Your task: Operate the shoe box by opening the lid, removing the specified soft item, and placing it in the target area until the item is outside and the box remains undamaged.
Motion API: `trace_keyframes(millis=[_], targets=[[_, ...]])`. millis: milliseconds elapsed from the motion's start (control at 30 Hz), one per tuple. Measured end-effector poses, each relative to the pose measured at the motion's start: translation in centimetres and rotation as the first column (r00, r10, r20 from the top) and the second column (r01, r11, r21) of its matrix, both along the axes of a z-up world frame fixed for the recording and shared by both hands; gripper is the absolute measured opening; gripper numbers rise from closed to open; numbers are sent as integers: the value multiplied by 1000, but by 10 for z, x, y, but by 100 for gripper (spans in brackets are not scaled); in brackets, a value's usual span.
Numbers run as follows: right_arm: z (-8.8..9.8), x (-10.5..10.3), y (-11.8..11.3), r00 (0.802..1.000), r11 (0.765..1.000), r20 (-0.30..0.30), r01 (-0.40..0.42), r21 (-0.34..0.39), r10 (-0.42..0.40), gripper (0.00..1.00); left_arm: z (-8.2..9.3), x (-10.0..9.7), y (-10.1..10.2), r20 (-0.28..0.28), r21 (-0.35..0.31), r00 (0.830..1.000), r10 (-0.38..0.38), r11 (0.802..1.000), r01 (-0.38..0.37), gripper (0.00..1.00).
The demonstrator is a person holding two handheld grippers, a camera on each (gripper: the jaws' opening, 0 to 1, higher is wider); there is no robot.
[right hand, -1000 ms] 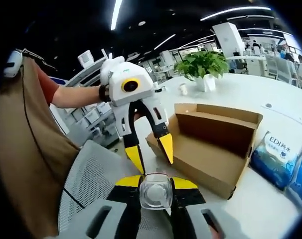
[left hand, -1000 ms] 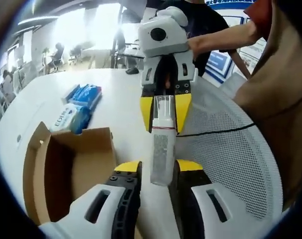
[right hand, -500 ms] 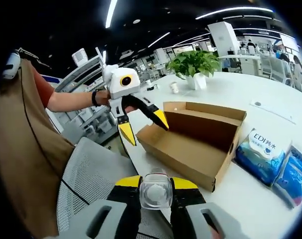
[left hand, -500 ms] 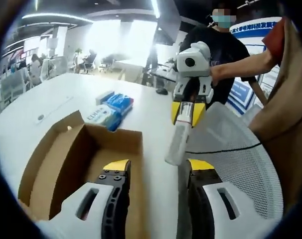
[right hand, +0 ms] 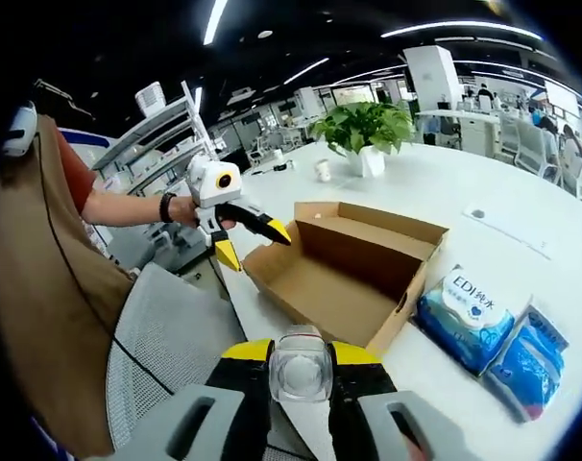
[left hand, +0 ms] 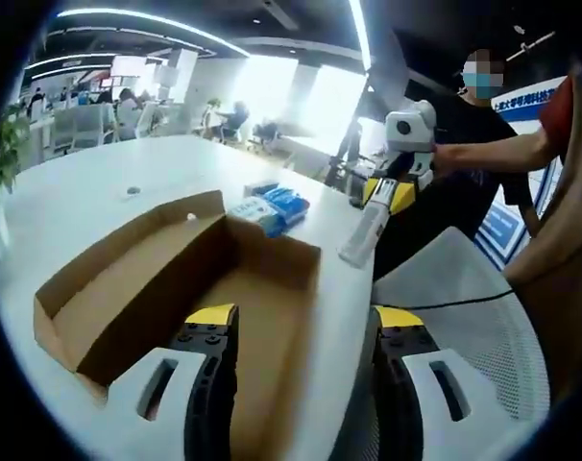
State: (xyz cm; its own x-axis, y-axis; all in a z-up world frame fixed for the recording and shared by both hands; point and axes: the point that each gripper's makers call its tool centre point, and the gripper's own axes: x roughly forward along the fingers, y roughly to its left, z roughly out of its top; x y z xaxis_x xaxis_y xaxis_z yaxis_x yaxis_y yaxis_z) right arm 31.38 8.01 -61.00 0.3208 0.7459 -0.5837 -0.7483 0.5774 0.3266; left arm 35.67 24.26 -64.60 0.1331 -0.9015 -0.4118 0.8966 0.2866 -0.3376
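The open brown cardboard shoe box (left hand: 166, 288) lies on the white table, its inside bare. My left gripper (left hand: 303, 322) stands open over the box's near end, with nothing between its jaws. My right gripper (left hand: 391, 189) is farther off at the table's edge, shut on a slim clear bottle (left hand: 366, 229) with a white label. In the right gripper view the bottle's end (right hand: 301, 370) sits between my right gripper's (right hand: 301, 348) yellow tips. Beyond it the left gripper (right hand: 253, 244) hangs open by the box (right hand: 344, 274).
Two blue tissue packs (right hand: 467, 315) (right hand: 524, 363) lie on the table beside the box. A potted plant (right hand: 363, 130) and a small cup (right hand: 322, 170) stand farther back. A grey mesh chair (right hand: 166, 355) is against the table's edge. A person (left hand: 469, 163) stands behind.
The grippers have drawn apart. The left jaws, which flanked the bottle's end, have spread wide and pulled back over the box. The right gripper keeps the bottle.
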Motion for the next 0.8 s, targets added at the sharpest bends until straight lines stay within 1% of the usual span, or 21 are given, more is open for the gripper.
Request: trace_keyframes(millis=[100,233,367,567,633,800], targets=[[6,10,-9,1000,1000,13,16,-13,-16,17,3,2,7,-4,-11,999,40,999,-40,55],[9,23,-22,999,999,18,29,-22,-29,17,4,0,14,-20,-23,997,69,997,-69,56],[15,31,-28,999,999,29,24,-37,-23,17,0,-1,19,-30,-16,996,89,996,-90,56],[19,45,-41,999,997,40,11,-70,-9,17,-1,-5,24,-44,-14,993,111,994,-111,56],[23,44,-42,999,997,42,10,-81,-7,17,-1,-6,26,-44,-12,992,118,993,-118,56],[23,55,-47,999,994,42,3,-113,2,17,1,-4,32,-46,-20,988,147,989,-148,56]])
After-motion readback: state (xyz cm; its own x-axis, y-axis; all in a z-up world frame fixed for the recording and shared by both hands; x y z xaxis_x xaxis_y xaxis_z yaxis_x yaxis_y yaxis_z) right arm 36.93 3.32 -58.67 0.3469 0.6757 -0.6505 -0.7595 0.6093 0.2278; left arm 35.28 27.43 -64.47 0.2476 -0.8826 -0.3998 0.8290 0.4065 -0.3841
